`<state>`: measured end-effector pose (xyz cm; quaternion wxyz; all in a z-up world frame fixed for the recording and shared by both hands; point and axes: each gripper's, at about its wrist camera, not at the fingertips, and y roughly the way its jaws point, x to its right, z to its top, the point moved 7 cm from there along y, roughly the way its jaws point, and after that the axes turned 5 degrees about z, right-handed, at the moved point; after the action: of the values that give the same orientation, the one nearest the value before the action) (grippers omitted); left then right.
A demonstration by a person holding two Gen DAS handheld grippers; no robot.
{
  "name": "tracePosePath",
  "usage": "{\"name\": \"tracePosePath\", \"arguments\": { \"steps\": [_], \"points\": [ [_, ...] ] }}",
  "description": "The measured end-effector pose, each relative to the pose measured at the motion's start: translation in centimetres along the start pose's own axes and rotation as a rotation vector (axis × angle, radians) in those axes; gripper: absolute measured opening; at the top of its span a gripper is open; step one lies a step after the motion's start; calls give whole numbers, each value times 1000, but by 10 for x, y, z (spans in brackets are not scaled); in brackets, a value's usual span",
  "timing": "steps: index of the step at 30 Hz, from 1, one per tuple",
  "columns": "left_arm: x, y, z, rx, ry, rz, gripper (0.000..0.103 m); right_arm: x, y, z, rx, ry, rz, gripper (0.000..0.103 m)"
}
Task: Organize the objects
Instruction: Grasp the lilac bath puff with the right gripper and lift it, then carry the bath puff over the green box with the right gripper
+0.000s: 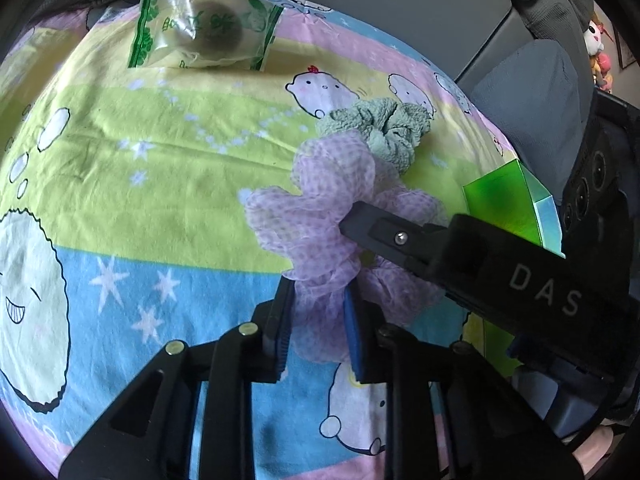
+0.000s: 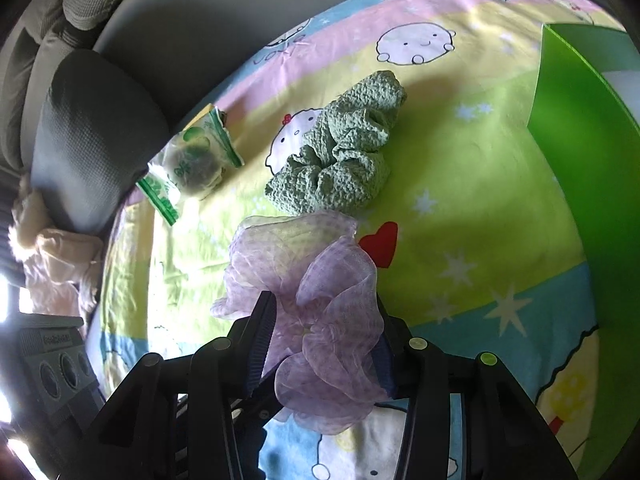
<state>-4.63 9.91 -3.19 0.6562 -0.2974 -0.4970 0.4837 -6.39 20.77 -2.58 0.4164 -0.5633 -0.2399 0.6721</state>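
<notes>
Gripping the sheer lilac gingham scrunchie [image 1: 320, 216] from both sides, the left gripper [image 1: 318, 328] and right gripper [image 2: 320, 340] each clench its gauzy folds above the cartoon-printed pastel bedsheet [image 1: 160, 152], with a crinkled sage-green scrunchie [image 2: 344, 152] just beyond, a clear green-printed snack packet [image 1: 204, 28] farther off, and a shiny green box [image 2: 572, 120] at right.

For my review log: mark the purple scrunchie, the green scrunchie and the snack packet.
purple scrunchie [image 2: 328, 312], right wrist view, sheer ruffle between the fingers.
green scrunchie [image 2: 340, 152], right wrist view, middle of its crinkled fabric.
snack packet [image 1: 204, 28], left wrist view, clear centre over the dark contents.
</notes>
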Motion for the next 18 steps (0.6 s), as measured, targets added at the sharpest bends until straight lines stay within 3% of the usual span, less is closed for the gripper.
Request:
{"name": "tracePosePath", "arguments": {
  "steps": [4,18],
  "points": [
    [5,-11,1,36,10,2,18,-3,-5,-1,-4,14,31,48],
    [50,-65,13,262,91,-67,18,-29,-75,6,180,-66,128,48]
  ]
}}
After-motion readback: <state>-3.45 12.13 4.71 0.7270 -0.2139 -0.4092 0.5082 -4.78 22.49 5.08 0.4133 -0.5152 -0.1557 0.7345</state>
